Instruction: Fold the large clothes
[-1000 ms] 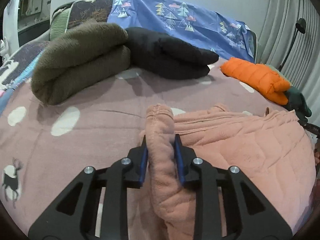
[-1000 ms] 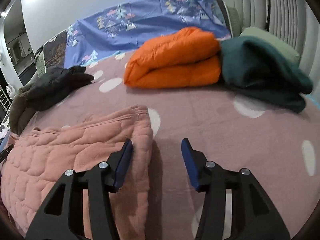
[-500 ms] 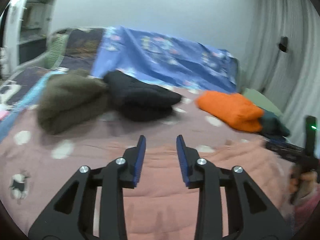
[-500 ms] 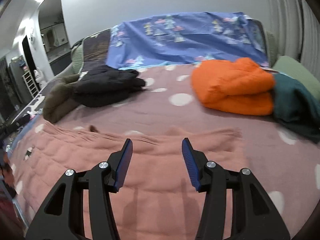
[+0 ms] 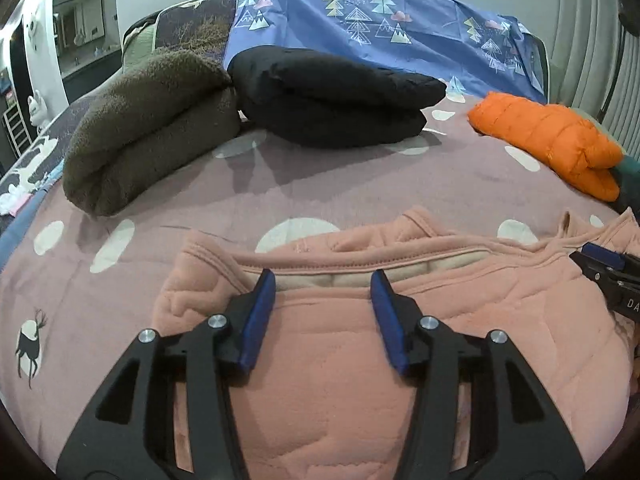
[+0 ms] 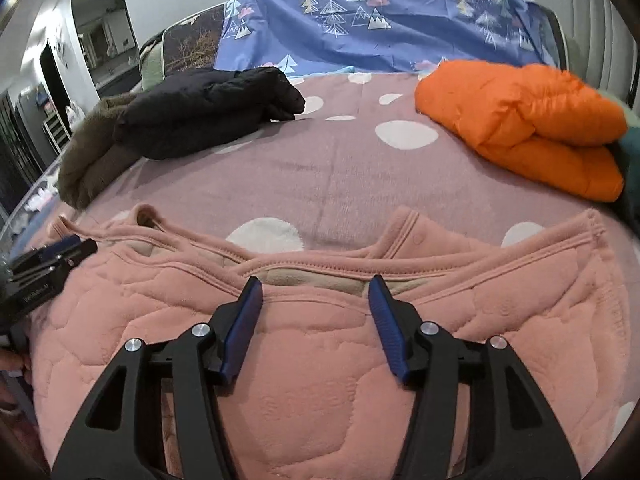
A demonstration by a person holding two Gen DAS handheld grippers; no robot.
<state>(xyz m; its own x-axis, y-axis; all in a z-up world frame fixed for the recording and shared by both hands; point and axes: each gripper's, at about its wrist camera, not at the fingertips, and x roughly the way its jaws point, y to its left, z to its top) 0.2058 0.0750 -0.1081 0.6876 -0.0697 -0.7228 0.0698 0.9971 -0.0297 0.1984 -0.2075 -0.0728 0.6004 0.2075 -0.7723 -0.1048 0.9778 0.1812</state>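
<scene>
Pink quilted garment flat on bed, both tools released

Pink quilted garment (image 5: 360,360) lies spread across the near edge of the bed (image 5: 360,176), on a mauve blanket w/ white dots. Its far hem faces the bed's middle; a beige lining strip shows along that hem in both views.

Left hand-held gripper (image 5: 323,284): blue pads apart and opening. Nothing clamped; garment fabric lies below and between the pads, no pinch visible. Tips sit just short of the hem, toward the garment's left end.

Right hand-held gripper (image 6: 316,286): blue pads apart and opening. Nothing clamped; fabric lies below the pads. Tips sit just short of the hem, toward the garment's right end.

Each tool shows in the other's view: right unit at the right edge of the left wrist view, left unit at the left edge of the right wrist view, both over the garment.

Other items on bed, all well apart from the pink garment:
- Olive fleece bundle (image 5: 152,128), folded, far left.
- Black jacket (image 5: 332,96), folded, touching the olive bundle on its right side.
- Orange puffer jacket (image 6: 524,124), folded, far right.
- Dark green garment (image 6: 632,160), just beside the orange one; mostly cut off by the frame edge.
- Blue sheet w/ tree print (image 5: 380,28), draped at the bed's head end.
</scene>
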